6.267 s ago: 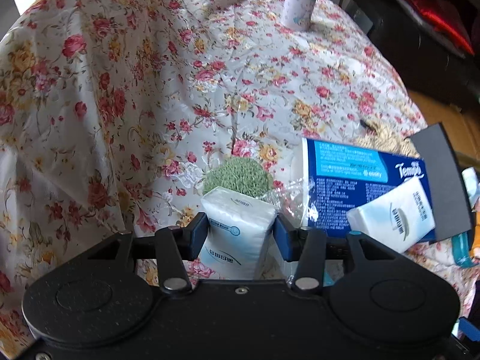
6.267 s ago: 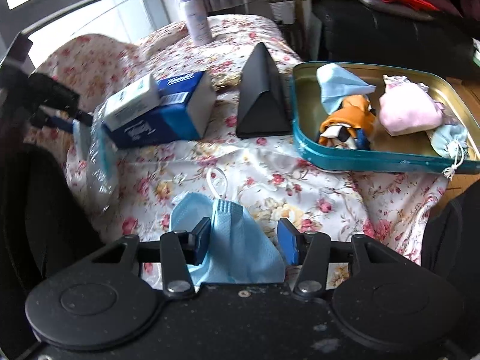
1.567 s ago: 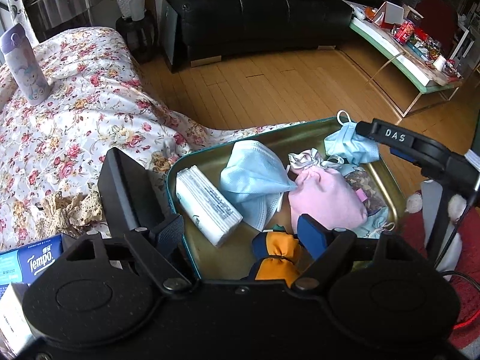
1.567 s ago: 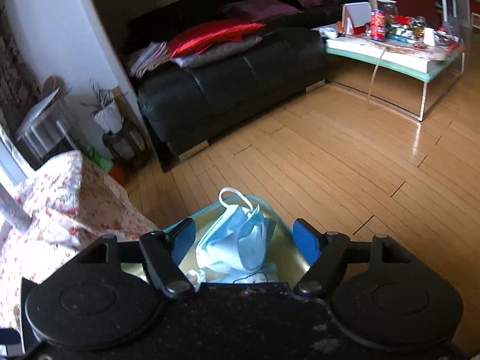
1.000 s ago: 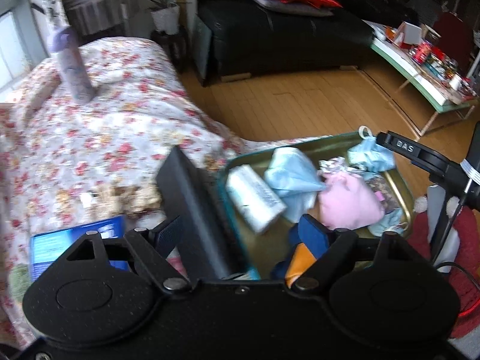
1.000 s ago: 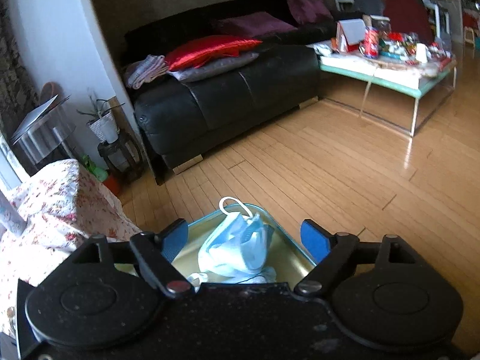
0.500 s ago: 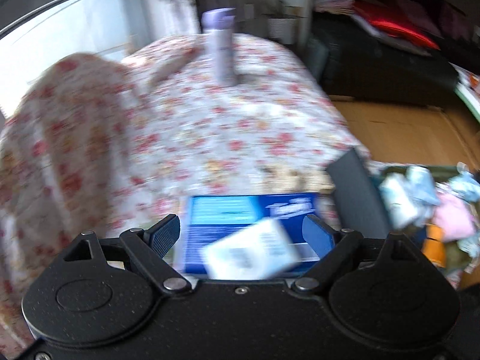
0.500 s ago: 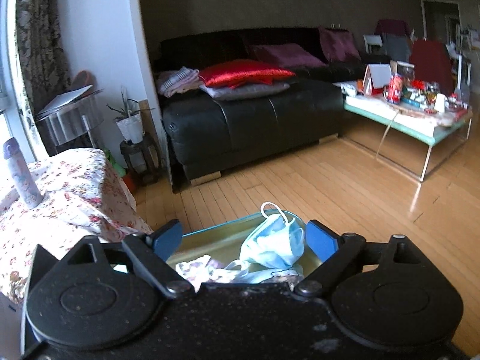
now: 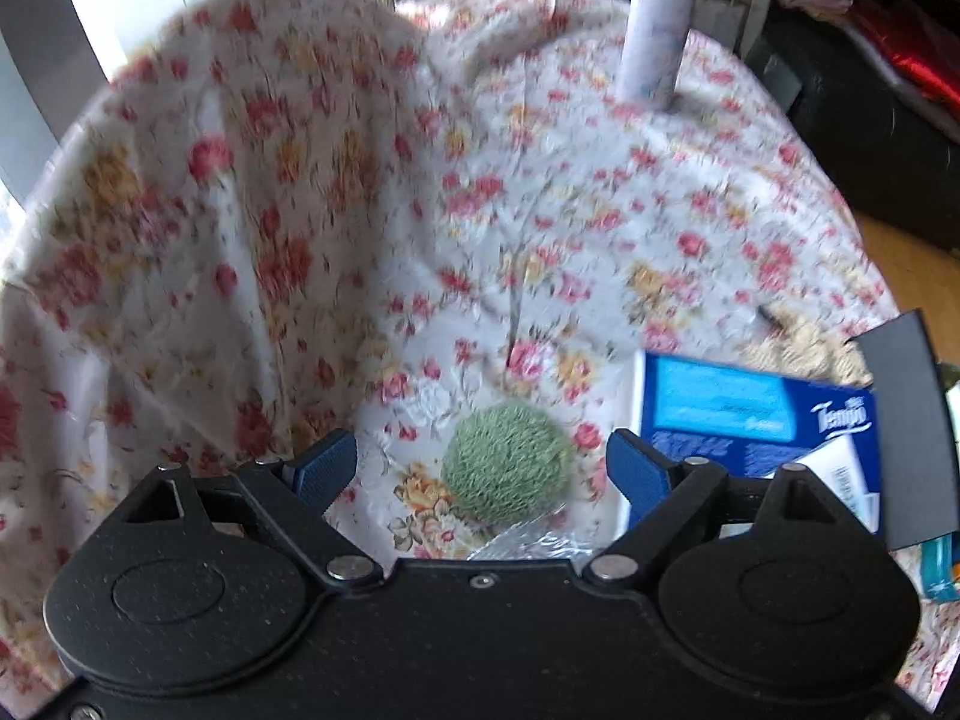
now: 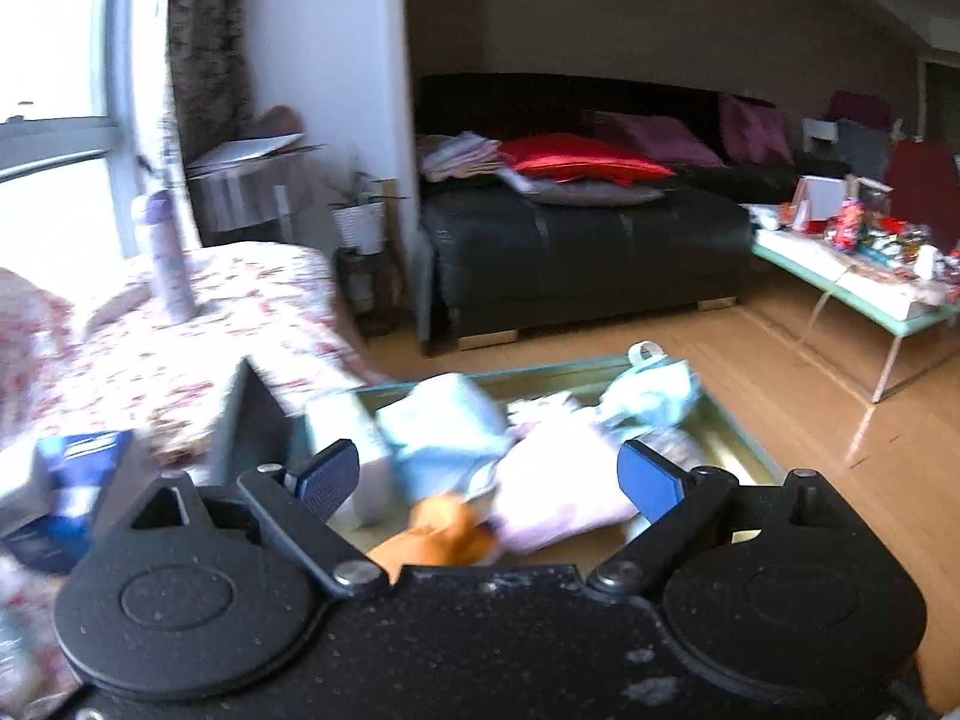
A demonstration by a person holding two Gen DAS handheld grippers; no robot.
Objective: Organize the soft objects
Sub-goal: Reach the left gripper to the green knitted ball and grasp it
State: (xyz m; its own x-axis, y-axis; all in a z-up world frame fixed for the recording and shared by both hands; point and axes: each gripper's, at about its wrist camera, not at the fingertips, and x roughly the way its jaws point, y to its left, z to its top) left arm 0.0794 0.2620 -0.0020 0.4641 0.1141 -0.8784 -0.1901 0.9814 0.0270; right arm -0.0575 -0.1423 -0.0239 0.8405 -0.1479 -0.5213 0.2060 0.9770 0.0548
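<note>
your left gripper (image 9: 483, 468) has its blue-padded jaws spread wide with nothing clamped, and it hangs over the fuzzy round green ball (image 9: 507, 461), which lies on the flowered tablecloth (image 9: 336, 222) in the gap between the pads, touching neither. just right of the ball sits the blue tempo tissue box (image 9: 759, 414) with a small white tissue pack (image 9: 840, 468) on its near corner, and a dark grey stand (image 9: 906, 420) rises beyond the box's right side. far past the ball, a pale lilac bottle (image 9: 657, 24) stands upright near the table's far edge. your right gripper (image 10: 489, 480) is likewise wide and empty, aimed over the teal-rimmed metal tray (image 10: 729, 429). nearest to it in the tray is an orange cloth bundle (image 10: 444, 531), then a pink cloth pouch (image 10: 558, 492) and a white tissue pack (image 10: 351, 438), with a light blue face mask (image 10: 444, 426) behind them and another light blue mask (image 10: 654, 387) at the tray's far rim. beyond the tray a black sofa (image 10: 588, 252) carries a red cushion (image 10: 582, 165).
</note>
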